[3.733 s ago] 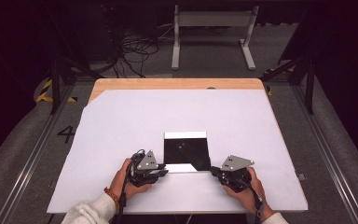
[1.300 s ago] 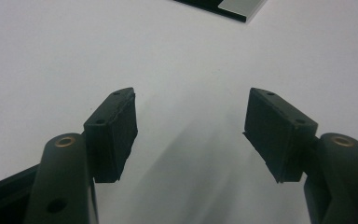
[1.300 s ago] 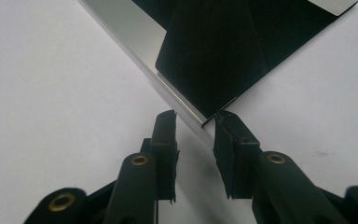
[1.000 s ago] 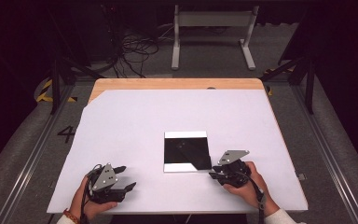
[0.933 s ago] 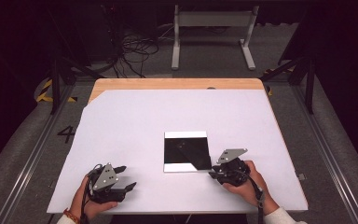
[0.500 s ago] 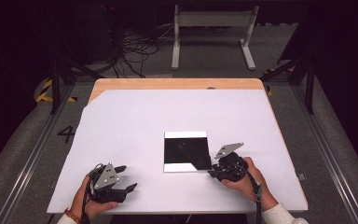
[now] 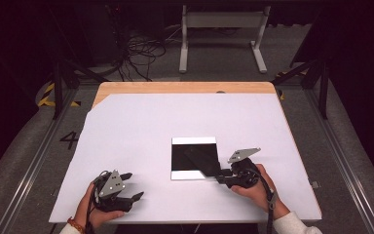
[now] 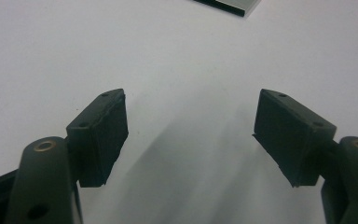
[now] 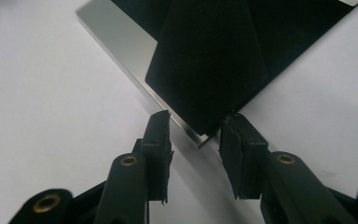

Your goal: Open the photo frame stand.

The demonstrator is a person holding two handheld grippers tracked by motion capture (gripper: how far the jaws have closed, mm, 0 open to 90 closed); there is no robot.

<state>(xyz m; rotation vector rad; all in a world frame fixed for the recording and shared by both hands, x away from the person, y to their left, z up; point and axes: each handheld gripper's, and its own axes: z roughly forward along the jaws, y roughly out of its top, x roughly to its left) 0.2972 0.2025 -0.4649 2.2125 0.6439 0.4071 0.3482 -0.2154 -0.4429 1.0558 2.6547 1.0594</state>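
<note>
High view: I am holding my left gripper [image 7: 132,185] over the near left part of the white surface [image 7: 141,126], well apart from the black square [image 7: 192,156]. A few seconds ago it was sitting at the square's near edge, so this hand is now standing out of the work. The square is lying just near of the surface's centre, no shift in its place. My right gripper [image 7: 219,175] is pointing at its near right corner, where a black flap [image 7: 202,161] is lying turned in over the square.

Left gripper view: jaws are standing spread and have just been opening wider; nothing is lying between them but bare surface. A corner of the square [image 8: 228,5] is showing at the top edge, far off.

Right gripper view: my right gripper [image 9: 196,135] has just been opening. The flap's [image 9: 209,70] pointed tip and the corner of the square's pale edge [image 9: 121,51] are sitting between the jaws, but I am seeing a gap on each side, so the pads are not pressing.

Reading: I am letting go of the corner. The fold is looking laid down; I am judging this step near finished, with the flap possibly springing back once the jaws are clearing it.
</note>
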